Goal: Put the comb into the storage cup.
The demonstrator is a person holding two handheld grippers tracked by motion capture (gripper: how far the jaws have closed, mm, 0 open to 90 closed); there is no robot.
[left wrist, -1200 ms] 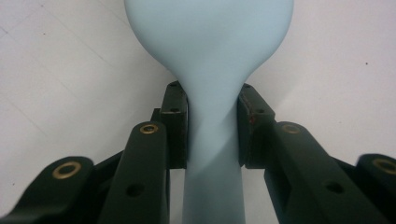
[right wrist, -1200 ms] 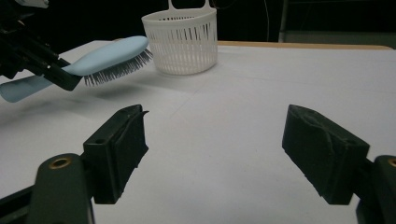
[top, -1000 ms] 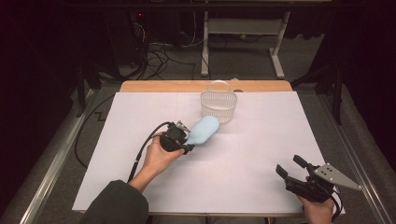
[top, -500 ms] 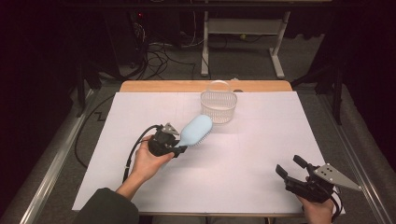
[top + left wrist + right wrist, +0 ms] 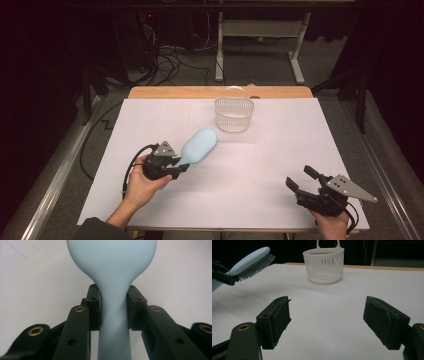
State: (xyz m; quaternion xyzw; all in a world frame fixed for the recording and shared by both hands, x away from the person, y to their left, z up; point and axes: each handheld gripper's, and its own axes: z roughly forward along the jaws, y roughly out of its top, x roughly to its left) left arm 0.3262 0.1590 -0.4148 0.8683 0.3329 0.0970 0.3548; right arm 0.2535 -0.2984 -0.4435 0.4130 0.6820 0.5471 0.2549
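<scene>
The left gripper (image 5: pixel 176 167) has drawn the pale blue plastic hairbrush (image 5: pixel 199 146) away from the white slatted basket (image 5: pixel 234 114), jaws pinching its handle above the table (image 5: pixel 280 165); right gripper (image 5: pixel 299 178) waits, jaws spread.

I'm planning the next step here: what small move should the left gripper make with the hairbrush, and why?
Probably carry the hairbrush toward the basket: the left gripper clamps its handle, head raised off the table, the basket stands apart beyond it, and the right gripper waits open.
</scene>
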